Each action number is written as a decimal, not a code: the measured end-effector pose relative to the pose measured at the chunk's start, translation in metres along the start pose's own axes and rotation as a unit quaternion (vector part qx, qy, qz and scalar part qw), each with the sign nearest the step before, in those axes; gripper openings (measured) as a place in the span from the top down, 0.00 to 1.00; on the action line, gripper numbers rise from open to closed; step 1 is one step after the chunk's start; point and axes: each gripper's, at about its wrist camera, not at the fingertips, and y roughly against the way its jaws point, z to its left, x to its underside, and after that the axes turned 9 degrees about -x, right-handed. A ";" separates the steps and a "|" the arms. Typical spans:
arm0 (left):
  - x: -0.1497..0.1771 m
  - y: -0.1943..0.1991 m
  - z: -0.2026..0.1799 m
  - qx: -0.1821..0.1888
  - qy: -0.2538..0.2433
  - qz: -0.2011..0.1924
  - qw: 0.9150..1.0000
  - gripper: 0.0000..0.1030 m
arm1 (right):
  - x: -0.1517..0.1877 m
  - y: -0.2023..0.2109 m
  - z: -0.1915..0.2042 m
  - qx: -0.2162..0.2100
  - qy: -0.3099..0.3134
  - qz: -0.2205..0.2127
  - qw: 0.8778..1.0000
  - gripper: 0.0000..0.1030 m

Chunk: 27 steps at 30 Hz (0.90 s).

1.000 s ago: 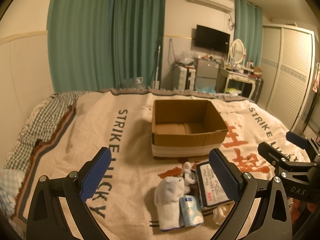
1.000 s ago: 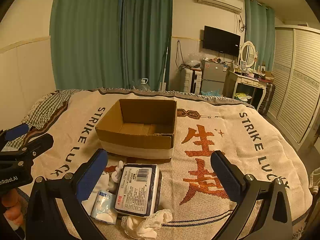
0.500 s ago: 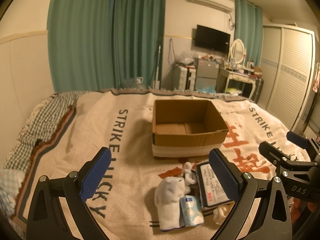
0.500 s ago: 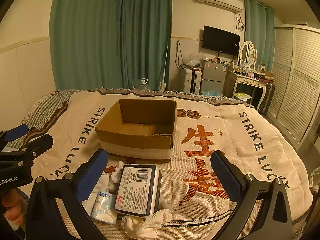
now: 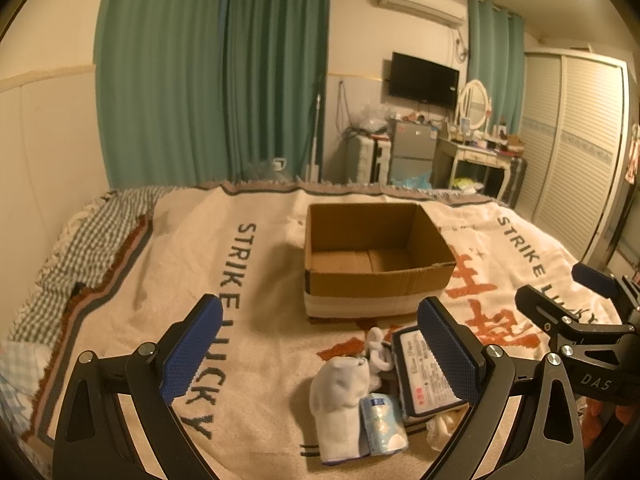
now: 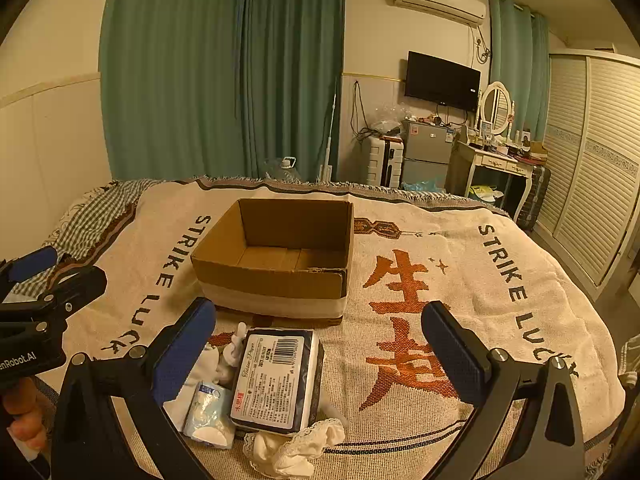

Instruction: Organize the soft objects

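Left gripper (image 5: 320, 352) and right gripper (image 6: 320, 348): jaws spread wide, holding nothing. Surface: cream woven "STRIKE LUCKY" blanket (image 6: 460, 280). Open brown cardboard box (image 6: 280, 256) at 12 o'clock; dark-wrapped tissue pack (image 6: 276, 380), white sock (image 5: 340, 400) cluster nearer. Green curtains (image 6: 224, 72) behind.

We see both grippers same build: matte black angular frames, triangular cutouts, silver screws at joints. Left gripper (image 5: 320, 352) has blue textured pads (image 5: 191, 351). Right gripper (image 6: 318, 346) same blue pads (image 6: 450, 354). White "DAS" lettering on one body, "nRobot.AI" on other. Bare fingers (image 6: 22, 416) on left handle.
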 end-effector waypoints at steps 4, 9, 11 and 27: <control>-0.004 0.004 0.002 0.001 0.000 -0.006 1.000 0.04 | -0.002 0.003 0.001 0.000 0.001 -0.001 1.000 0.00; 0.000 -0.006 0.004 -0.004 -0.007 0.015 1.000 0.04 | 0.001 -0.002 0.002 0.000 0.003 0.017 1.000 0.00; 0.009 -0.020 0.003 -0.003 -0.010 0.036 0.999 0.05 | 0.008 -0.013 0.004 -0.002 0.009 0.036 0.999 0.00; 0.081 -0.126 -0.020 0.017 -0.049 0.200 0.978 0.17 | 0.075 -0.131 -0.008 -0.059 -0.040 0.209 0.975 0.17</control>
